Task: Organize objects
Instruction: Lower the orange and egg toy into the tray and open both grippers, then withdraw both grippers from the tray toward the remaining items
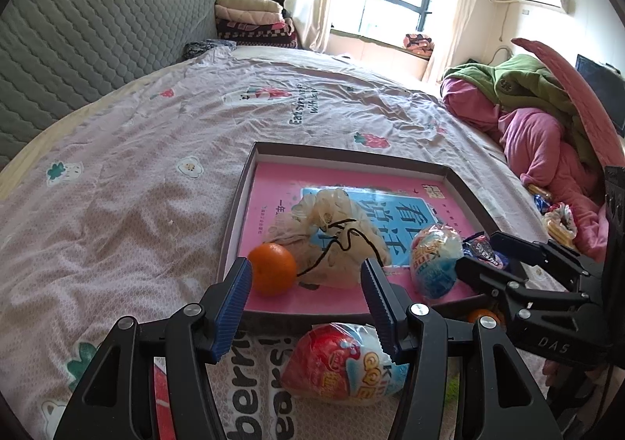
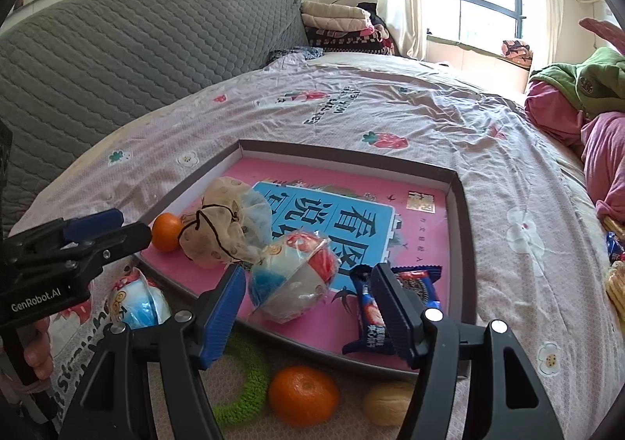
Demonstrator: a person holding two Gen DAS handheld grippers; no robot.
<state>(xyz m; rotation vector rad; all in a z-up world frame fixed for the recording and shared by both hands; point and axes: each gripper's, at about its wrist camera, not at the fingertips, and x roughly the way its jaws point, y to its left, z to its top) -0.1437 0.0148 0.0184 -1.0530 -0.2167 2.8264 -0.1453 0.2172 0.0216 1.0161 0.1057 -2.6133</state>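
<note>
Oranges: two. One [image 2: 167,232] lies in the tray's [image 2: 465,213] near-left corner, touching a beige mesh pouch [image 2: 218,233]; the other [image 2: 302,395] sits on the bedsheet [image 2: 390,115] outside the near rim, beside a walnut [image 2: 386,401] and a green ring [image 2: 250,397]. Wrapped toy eggs: two, one [image 2: 291,278] inside the tray, one [image 1: 343,363] outside on the sheet. Blue snack packets in the tray: two, one [image 2: 369,317] partly behind a finger. Left gripper [image 1: 308,303] and right gripper [image 2: 312,307] both spread, nothing between their pads.
</note>
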